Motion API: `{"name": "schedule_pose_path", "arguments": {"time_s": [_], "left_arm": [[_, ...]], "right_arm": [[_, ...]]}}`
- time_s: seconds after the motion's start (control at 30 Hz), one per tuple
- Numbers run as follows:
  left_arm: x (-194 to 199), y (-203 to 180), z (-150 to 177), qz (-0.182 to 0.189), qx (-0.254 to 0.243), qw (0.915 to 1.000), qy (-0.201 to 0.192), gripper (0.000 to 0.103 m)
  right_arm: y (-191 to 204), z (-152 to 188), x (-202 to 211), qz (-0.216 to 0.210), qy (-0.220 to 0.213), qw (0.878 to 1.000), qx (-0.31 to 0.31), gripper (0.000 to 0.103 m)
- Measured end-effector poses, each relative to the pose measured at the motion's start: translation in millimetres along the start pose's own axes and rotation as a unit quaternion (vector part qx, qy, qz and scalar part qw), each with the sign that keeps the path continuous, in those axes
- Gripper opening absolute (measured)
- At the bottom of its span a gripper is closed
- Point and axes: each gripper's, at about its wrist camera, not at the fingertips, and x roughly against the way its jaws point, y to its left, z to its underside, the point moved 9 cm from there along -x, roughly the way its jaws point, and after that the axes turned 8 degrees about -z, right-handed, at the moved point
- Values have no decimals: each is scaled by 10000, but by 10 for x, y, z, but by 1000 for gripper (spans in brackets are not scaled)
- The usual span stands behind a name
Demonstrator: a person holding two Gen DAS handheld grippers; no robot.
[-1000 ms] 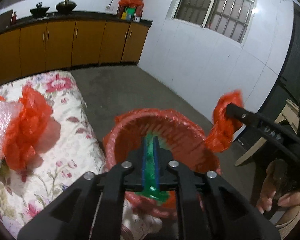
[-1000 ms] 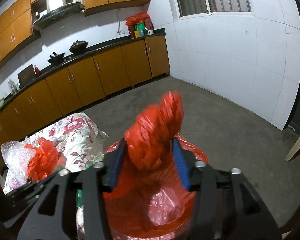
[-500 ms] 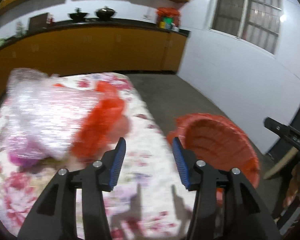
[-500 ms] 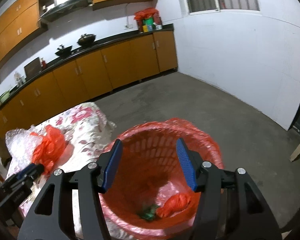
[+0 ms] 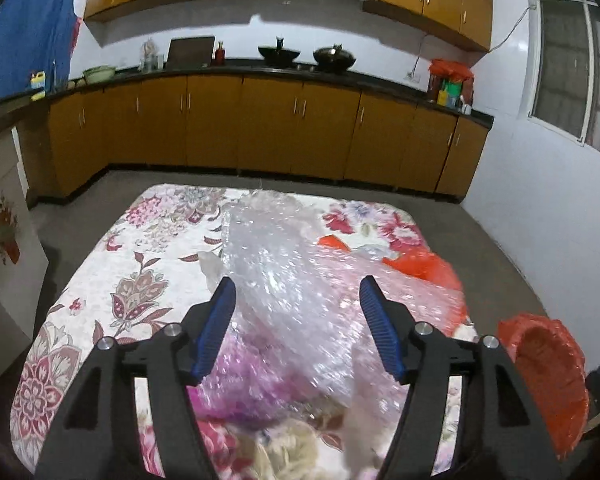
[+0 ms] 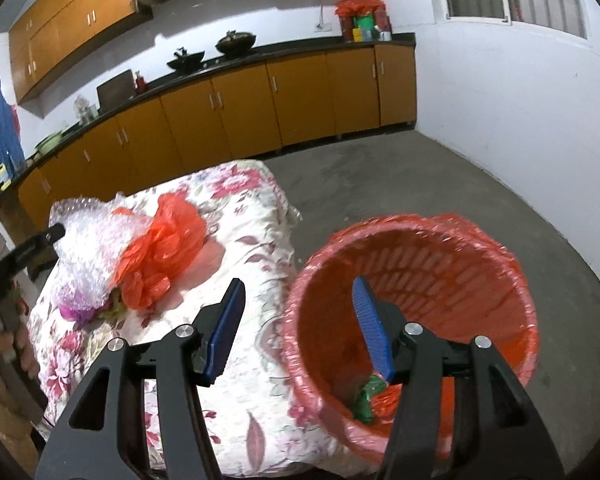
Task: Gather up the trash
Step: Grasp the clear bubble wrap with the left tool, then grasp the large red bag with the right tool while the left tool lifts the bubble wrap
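— What fills the room from where you stand?

— A long run of brown cupboards (image 5: 268,128) under a dark kitchen worktop (image 5: 300,74), with two black woks (image 5: 279,52) on it. In front of that stands a worktop under a flowered cloth (image 5: 140,272), and that carries the trash.

— What is lying on the cloth?

— A big crumpled sheet of bubble wrap (image 5: 284,280), the largest piece. An orange plastic bag (image 6: 160,252) lies bunched against its side, touching it. Something purple (image 6: 74,312) peeks out from under the wrap; I cannot tell what it is.

— And the bin?

— A red basket (image 6: 500,280) lined with a thin red bag sits just beside the edge of the cloth. At its bottom lie a scrap of green plastic (image 6: 366,398) and a wad of orange plastic (image 6: 388,400), touching each other.

— The tools?

— The left tool (image 5: 296,312) hovers over the bubble wrap, its jaws opening. The wrap shows between the blue pads (image 5: 220,320), but they do not press on it. The right tool (image 6: 298,320) is released and grasps nothing. It straddles the basket's near rim, one pad over the cloth, the other over the basket's mouth.
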Motion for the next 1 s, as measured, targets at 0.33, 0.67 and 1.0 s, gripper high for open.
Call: {"name": "schedule_pose_path", "arguments": {"time_s": [0.33,0.67,1.0], "left_arm": [[-364,-88,194,18,-124,9986,506,31],[20,-63,62,583,-22,9983,35,13],[207,147,199,699,-98,9975,93,12]], "right_arm": [[130,128,-171,-32,239,9997,95,57],[269,101,-167,-129,248,9994,198,57],[590,108,-167,-363,283,9979,447,57]]}}
